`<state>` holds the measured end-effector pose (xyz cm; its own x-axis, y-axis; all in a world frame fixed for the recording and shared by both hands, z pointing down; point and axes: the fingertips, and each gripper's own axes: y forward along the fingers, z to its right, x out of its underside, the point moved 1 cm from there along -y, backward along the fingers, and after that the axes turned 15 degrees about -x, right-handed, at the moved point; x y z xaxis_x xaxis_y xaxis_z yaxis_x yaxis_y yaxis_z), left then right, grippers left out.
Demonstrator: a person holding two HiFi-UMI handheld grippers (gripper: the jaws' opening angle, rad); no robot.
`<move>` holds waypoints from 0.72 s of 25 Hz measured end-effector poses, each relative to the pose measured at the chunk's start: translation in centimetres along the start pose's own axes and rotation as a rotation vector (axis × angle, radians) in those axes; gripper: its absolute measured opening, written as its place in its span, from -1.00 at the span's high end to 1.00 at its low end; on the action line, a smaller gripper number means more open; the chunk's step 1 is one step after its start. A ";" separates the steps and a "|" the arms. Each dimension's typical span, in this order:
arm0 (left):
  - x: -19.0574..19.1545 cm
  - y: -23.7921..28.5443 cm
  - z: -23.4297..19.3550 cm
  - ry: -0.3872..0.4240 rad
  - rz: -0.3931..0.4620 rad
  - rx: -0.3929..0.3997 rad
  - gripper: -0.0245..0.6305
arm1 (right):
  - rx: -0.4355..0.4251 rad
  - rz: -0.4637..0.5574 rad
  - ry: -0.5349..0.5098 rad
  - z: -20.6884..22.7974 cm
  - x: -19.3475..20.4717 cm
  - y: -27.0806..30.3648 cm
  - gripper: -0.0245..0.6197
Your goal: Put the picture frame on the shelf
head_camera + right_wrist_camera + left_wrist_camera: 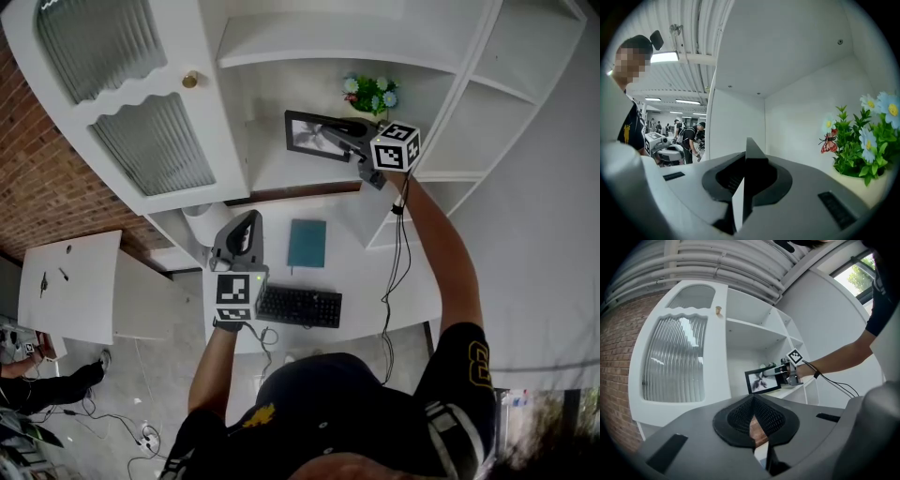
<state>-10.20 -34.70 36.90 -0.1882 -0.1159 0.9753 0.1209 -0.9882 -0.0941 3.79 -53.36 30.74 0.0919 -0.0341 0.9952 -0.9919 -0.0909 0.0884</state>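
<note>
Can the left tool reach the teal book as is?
Probably yes: the left tool holds nothing and hangs near the teal book, nothing between them; the right tool is away at the shelf with the picture frame.

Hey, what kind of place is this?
Probably a mock home-office corner inside a large workshop: a white shelf unit above a desk with a keyboard, and people with machines under strip lights beyond.
</note>
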 end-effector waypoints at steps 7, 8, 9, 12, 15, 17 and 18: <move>0.0 -0.1 -0.7 0.004 -0.001 -0.014 0.87 | -0.002 -0.004 -0.004 0.5 0.2 0.4 0.82; 0.0 -0.1 -0.6 0.003 -0.001 -0.015 0.87 | -0.002 -0.004 -0.005 0.6 0.3 0.4 0.82; 0.0 -0.1 -0.6 0.002 0.000 -0.014 0.87 | -0.001 -0.008 -0.006 0.6 0.4 0.4 0.82; -0.1 0.1 -0.4 0.002 0.004 -0.010 0.87 | 0.004 -0.017 -0.011 0.8 0.6 0.4 0.82; -0.2 0.2 -0.4 0.002 0.007 -0.009 0.87 | 0.006 -0.015 -0.010 0.8 0.6 0.5 0.82; -0.2 0.2 -0.2 -0.007 0.008 -0.006 0.87 | 0.016 -0.022 -0.010 0.8 0.8 0.0 0.82; -0.2 0.3 -0.2 -0.011 0.008 -0.005 0.87 | 0.021 -0.024 -0.009 0.8 0.9 -0.1 0.82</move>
<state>-10.29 -34.95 36.62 -0.1762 -0.1228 0.9767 0.1180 -0.9877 -0.1029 4.05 -54.17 31.59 0.1166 -0.0410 0.9923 -0.9873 -0.1129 0.1114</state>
